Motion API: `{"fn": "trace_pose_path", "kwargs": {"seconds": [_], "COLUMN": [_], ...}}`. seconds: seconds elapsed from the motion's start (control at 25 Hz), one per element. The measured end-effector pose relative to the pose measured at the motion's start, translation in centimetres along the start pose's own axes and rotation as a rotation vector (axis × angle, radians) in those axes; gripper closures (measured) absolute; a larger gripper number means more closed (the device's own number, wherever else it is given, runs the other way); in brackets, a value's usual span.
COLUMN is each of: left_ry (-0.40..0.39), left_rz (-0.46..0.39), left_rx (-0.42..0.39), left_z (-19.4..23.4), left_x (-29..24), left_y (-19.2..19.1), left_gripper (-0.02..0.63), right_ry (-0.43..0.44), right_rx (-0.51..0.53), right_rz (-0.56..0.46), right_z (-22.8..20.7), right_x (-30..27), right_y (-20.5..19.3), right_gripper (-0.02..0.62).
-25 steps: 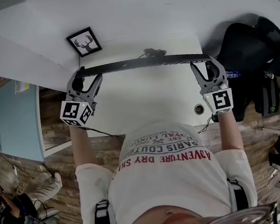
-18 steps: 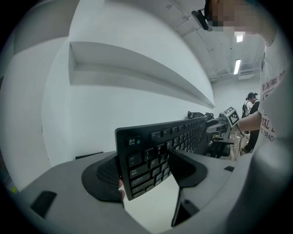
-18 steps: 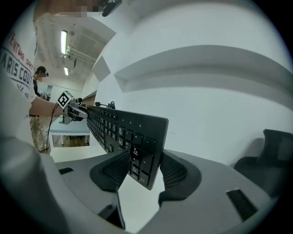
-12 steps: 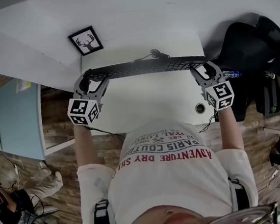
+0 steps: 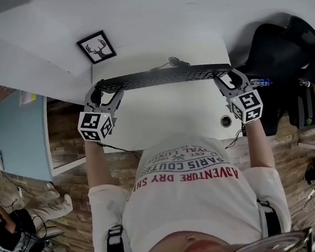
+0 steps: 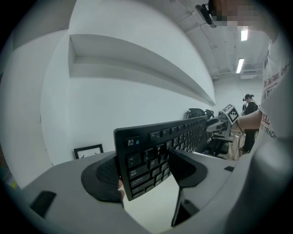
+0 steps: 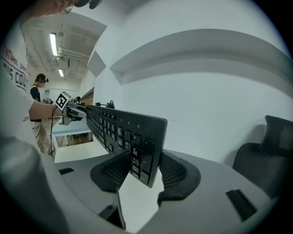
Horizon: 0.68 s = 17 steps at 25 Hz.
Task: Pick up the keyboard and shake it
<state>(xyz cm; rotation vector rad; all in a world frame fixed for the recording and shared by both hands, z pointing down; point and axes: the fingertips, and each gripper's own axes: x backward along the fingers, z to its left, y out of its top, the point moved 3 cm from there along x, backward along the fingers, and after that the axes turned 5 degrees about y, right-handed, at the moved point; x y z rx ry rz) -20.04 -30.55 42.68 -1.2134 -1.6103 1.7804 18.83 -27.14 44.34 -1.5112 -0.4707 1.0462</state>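
Spanning the gap between both grippers, the keyboard [image 5: 164,76] is in the air above the white surface [image 5: 168,121]. It is tipped up on a long edge, with its keys turned toward the person.

It looks like a light, stiff plastic slab, long and thin. It should keep its shape when shaken, but the smooth casing may slide in a loose hold, and its cable [image 5: 173,61] could tug from behind. The two short ends are the sensible places to take it, one per side, so the length stays balanced.

That is where it sits now. The left gripper [image 5: 105,91] has its fingers [image 6: 103,180] pinching the end by the escape key, one pad on the keys and one on the back. The right gripper [image 5: 229,78] clamps the opposite end the same way.
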Motion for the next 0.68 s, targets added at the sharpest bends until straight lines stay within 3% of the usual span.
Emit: {"fn": "trace_pose_path", "kwargs": {"seconds": [0.68], "left_ry": [-0.019], "left_rz": [0.044], "left_rx": [0.037], "left_z": [0.4], "left_x": [-0.2], "left_y": [-1.8], "left_gripper": [0.291], "right_ry": [0.034], "right_rx": [-0.022], "right_rz": [0.05], "right_z": [0.9], "right_x": [-0.2], "right_y": [-1.0], "right_gripper": [0.393]}}
